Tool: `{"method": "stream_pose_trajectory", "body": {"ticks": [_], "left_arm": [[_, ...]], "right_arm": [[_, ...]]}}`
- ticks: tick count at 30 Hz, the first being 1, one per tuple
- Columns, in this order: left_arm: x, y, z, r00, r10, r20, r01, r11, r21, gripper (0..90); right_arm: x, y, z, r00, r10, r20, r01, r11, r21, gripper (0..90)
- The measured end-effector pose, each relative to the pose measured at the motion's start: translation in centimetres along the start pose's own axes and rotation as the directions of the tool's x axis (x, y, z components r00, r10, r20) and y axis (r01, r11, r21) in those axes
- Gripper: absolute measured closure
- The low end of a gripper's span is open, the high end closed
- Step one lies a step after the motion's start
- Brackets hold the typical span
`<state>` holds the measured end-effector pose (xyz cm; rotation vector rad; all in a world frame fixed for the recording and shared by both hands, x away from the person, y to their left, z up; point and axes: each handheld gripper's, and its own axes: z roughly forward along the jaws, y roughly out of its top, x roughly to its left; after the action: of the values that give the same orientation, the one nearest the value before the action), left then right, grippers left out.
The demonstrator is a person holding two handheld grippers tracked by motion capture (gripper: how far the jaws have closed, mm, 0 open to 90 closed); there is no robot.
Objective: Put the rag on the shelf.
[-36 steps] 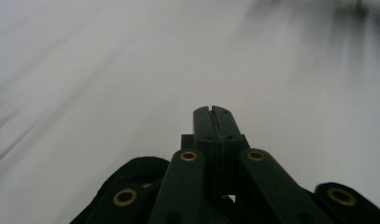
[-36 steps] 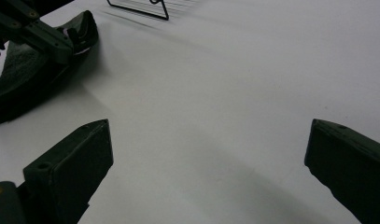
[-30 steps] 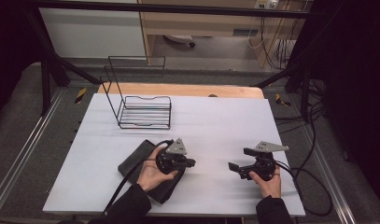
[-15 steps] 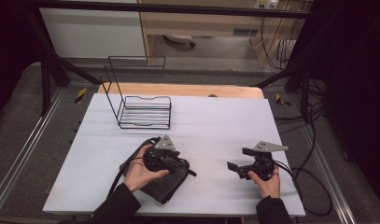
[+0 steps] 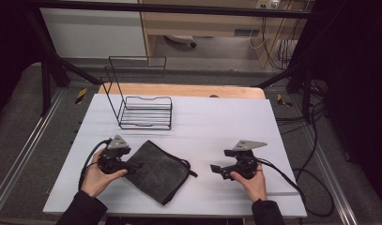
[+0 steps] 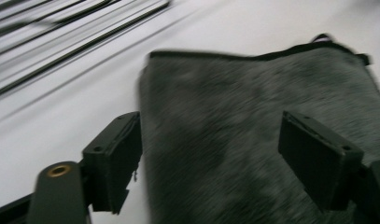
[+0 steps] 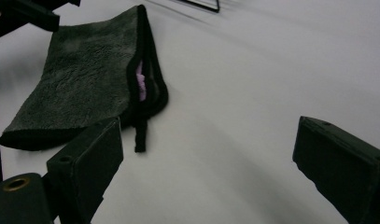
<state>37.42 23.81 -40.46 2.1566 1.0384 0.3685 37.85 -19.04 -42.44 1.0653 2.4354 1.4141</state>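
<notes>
Though motion blur smears my left gripper view, I can make out the dark grey cloth pouch [image 6: 253,140] running off the bottom and right edges, its fuzzy nap soft and streaked. From the high view, my left gripper [image 5: 132,165] sits at the pouch's left edge on the white counter [image 5: 217,122], my left hand [image 5: 98,174] wrapped around its body; its jaws stand wide apart with the pouch's edge lying between them, one jaw just beside that edge, and they clamp nothing that I can see. Whether the jaws touch the fabric I cannot tell. Farther back on the counter stands a black wire rack [image 5: 141,105], thin rods forming a flat slatted base and a tall open frame behind, with nothing on the base; in my left gripper view its rods are only blurred streaks at the upper left. The pouch [image 5: 156,169] lies flat near the front of the counter as a tilted square, between my two grippers, a black cord trailing from its right corner. In my right gripper view the pouch's black-bound mouth gapes a little and something pink [image 7: 141,81] shows inside, too small to identify. My right gripper [image 5: 217,169], held in my right hand [image 5: 250,180], rests apart from the pouch, jaws spread wide over bare counter, holding nothing.
</notes>
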Motion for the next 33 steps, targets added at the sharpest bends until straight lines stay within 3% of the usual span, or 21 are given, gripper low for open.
{"method": "stream_pose_trajectory", "body": {"ticks": [3,7,10,16,20,24,26,28,33], "left_arm": [[1.0,-1.2,-0.4,0.9988,-0.026,-0.041,0.026,0.9996,0.009,33.8],[1.8,-2.6,-0.8,0.9957,-0.079,-0.048,0.079,0.9968,0.012,48.9],[2.0,-3.4,-0.9,0.9947,-0.099,-0.027,0.099,0.9949,0.016,56.2],[1.9,-4.5,-0.5,0.9929,-0.118,-0.014,0.118,0.9922,0.039,64.1],[2.1,-5.0,-0.1,0.9885,-0.151,0.003,0.151,0.9877,0.040,66.4],[2.3,-5.2,0.0,0.9805,-0.193,0.037,0.191,0.9805,0.044,71.1],[1.9,-5.1,0.0,0.9846,-0.171,0.037,0.169,0.9845,0.046,78.8],[1.7,-5.0,0.0,0.9879,-0.153,0.022,0.152,0.9872,0.047,80.0],[1.5,-5.0,-0.1,0.9884,-0.151,0.018,0.150,0.9878,0.043,83.7]], "right_arm": [[1.4,0.9,1.8,0.9992,-0.039,-0.010,0.039,0.9988,0.030,12.6],[3.2,2.0,4.3,0.9971,-0.063,-0.043,0.065,0.9961,0.060,17.1],[4.0,2.5,6.2,0.9957,-0.077,-0.051,0.082,0.9919,0.097,23.2],[3.6,2.3,9.1,0.9954,-0.076,-0.059,0.085,0.9824,0.167,40.9],[3.4,2.2,9.6,0.9938,-0.058,-0.094,0.075,0.9810,0.179,50.7],[3.4,2.3,9.7,0.9934,-0.051,-0.102,0.070,0.9787,0.193,53.3],[3.5,2.3,9.8,0.9931,-0.040,-0.110,0.061,0.9778,0.201,56.8],[3.5,2.3,9.8,0.9923,-0.028,-0.121,0.053,0.9768,0.207,60.9],[3.3,2.4,9.8,0.9891,0.001,-0.147,0.032,0.9741,0.224,68.7]]}}
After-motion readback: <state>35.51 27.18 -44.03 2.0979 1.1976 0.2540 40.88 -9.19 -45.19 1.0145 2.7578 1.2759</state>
